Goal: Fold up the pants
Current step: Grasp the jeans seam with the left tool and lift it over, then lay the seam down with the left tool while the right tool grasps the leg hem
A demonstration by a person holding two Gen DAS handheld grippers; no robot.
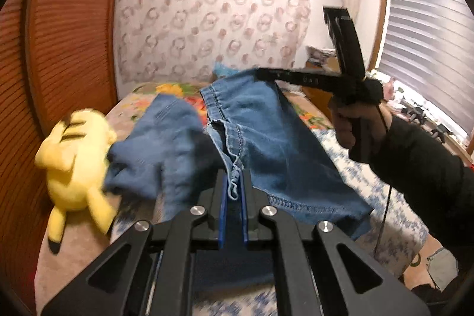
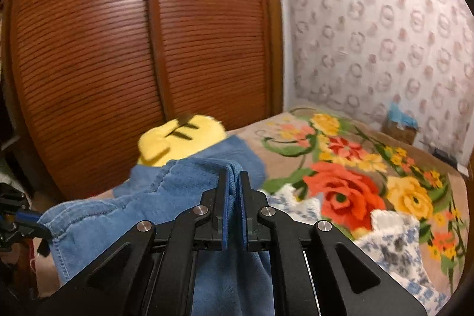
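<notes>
From the left wrist, the left gripper (image 1: 234, 185) is clamped on a frayed seam edge of the pants (image 1: 260, 132), its blue pads pressed together on the denim. The jeans hang lifted off the bed (image 1: 349, 168), stretched between the two tools; pinching two separate points probably serves to spread the cloth flat for a fold. One leg sags left against a yellow plush (image 1: 74, 162). Across the frame the right gripper (image 1: 262, 73) bites the far hem, its body reaching in from the right. A hand (image 1: 352, 123) in a dark sleeve (image 1: 420, 168) grips its handle, forearm raised, the tool tilted slightly down.

From the right wrist, the right gripper (image 2: 235, 182) is closed on a bunched fold of the pants (image 2: 118, 215), cloth draping left and below the jaws. The left gripper (image 2: 26, 222) shows at the left edge, at a hem. The plush (image 2: 180, 138) lies behind, near a wardrobe (image 2: 118, 49); a floral blanket (image 2: 355, 182) covers the bed.
</notes>
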